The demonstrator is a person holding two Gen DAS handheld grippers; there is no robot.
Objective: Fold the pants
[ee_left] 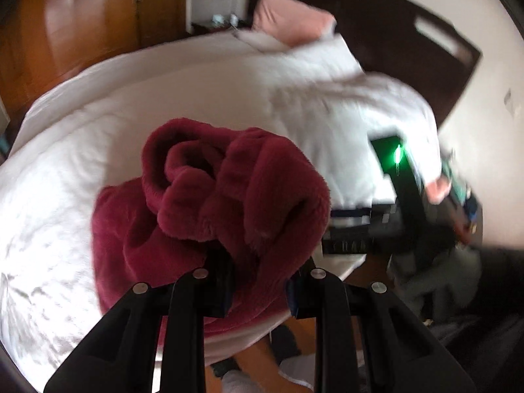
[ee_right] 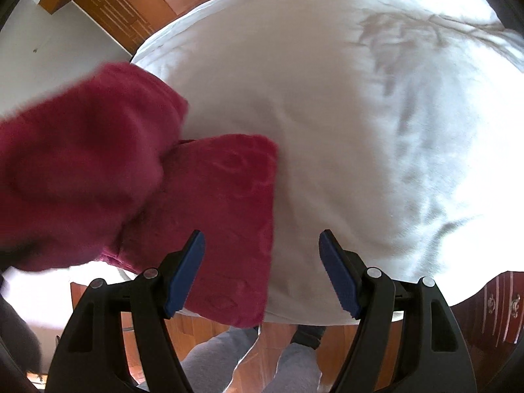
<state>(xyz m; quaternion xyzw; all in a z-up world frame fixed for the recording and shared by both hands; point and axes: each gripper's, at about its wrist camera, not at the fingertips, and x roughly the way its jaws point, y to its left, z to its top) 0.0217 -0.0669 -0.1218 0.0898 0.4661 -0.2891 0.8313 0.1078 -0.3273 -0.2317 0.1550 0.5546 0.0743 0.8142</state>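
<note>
Fuzzy dark red pants (ee_left: 209,203) lie near the front edge of a white bed (ee_left: 163,98). My left gripper (ee_left: 258,281) is shut on a bunched fold of the pants and holds it lifted above the flat part. In the right wrist view the lifted bunch (ee_right: 75,163) hangs at the left, over the flat folded part (ee_right: 222,209) on the bed (ee_right: 360,131). My right gripper (ee_right: 262,262) is open and empty, just above the bed's front edge at the right side of the flat part.
A pink pillow (ee_left: 291,19) and a rumpled white duvet (ee_left: 344,91) lie at the head of the bed by a dark headboard (ee_left: 409,32). Wooden wardrobe (ee_left: 82,23) stands beyond the bed. Wooden floor and the person's grey-clad legs (ee_right: 229,353) are below.
</note>
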